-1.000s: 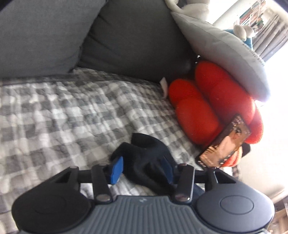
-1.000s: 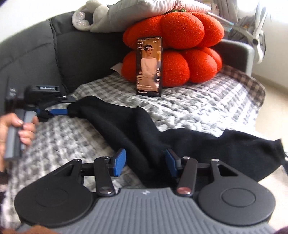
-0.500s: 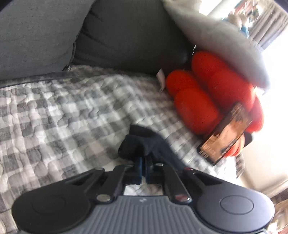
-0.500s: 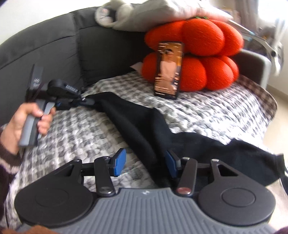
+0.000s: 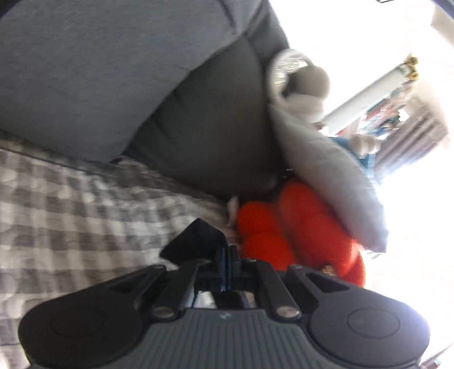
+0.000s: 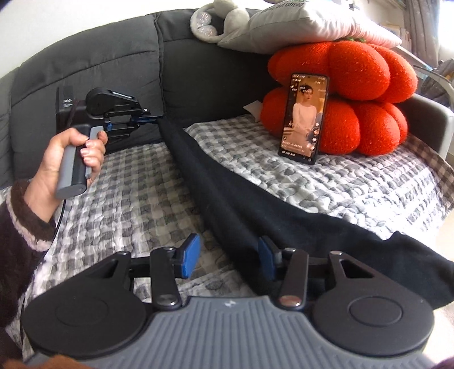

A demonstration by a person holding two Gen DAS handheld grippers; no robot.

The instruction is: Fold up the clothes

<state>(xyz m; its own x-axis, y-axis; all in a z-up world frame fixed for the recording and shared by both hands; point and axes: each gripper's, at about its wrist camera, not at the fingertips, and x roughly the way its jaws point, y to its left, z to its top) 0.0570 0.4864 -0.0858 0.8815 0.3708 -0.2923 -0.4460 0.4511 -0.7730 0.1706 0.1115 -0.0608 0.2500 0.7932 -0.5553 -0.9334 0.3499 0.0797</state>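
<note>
A long black garment (image 6: 244, 204) stretches across the checked sofa cover, from the far left to the front right edge. My left gripper (image 5: 226, 257) is shut on one end of it, and a black corner (image 5: 195, 241) sticks up past the pads. In the right wrist view that gripper (image 6: 154, 120) is raised above the seat, with the cloth hanging down from it. My right gripper (image 6: 227, 255) is open low over the cover. The garment's edge lies between its blue pads (image 6: 190, 254), against the right one.
A grey-and-white checked cover (image 6: 142, 204) lies over a dark grey sofa (image 6: 119, 65). A phone (image 6: 305, 117) leans on a red pumpkin cushion (image 6: 354, 99) at the back right, under a pale pillow (image 6: 306, 25) and plush toy. A hand (image 6: 71, 159) holds the left gripper.
My left gripper closed on the garment's end and lifted it up and back, pulling the cloth taut. The right gripper stayed open around the cloth.
</note>
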